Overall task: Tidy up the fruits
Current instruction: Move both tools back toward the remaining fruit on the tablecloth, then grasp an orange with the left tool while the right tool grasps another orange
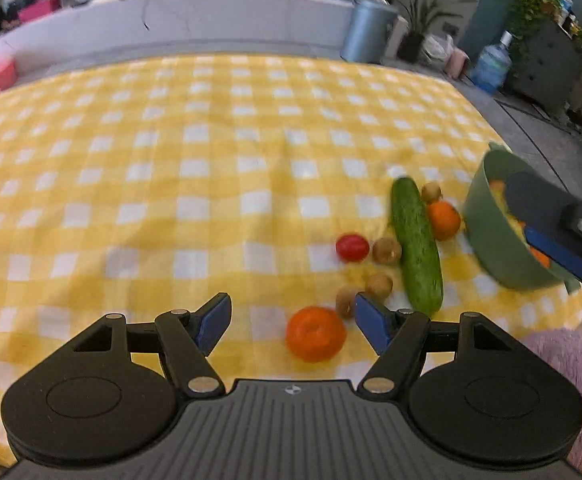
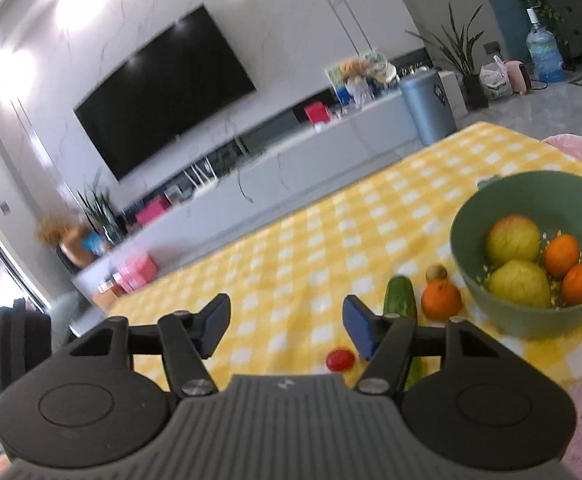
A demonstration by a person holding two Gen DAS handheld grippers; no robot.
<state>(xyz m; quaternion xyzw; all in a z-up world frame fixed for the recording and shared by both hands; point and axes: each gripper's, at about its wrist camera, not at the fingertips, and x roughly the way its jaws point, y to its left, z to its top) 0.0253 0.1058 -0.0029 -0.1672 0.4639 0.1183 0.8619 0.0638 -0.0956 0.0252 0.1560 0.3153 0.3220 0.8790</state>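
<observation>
Loose on the checked bench lie a cucumber, tomato, two oranges and small brown fruits. Far right, the green bowl holds two apples and two oranges. Both hand-held grippers, left and right, are released and hold nothing.

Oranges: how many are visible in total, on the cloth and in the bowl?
4. Two in the green bowl: and. Two on the cloth: beside the cucumber at, and nearest the left claw. More may be hidden.

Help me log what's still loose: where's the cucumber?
In the left wrist view, the cucumber lies right of centre on the checked cloth, outside the green bowl, beside an orange.
</observation>
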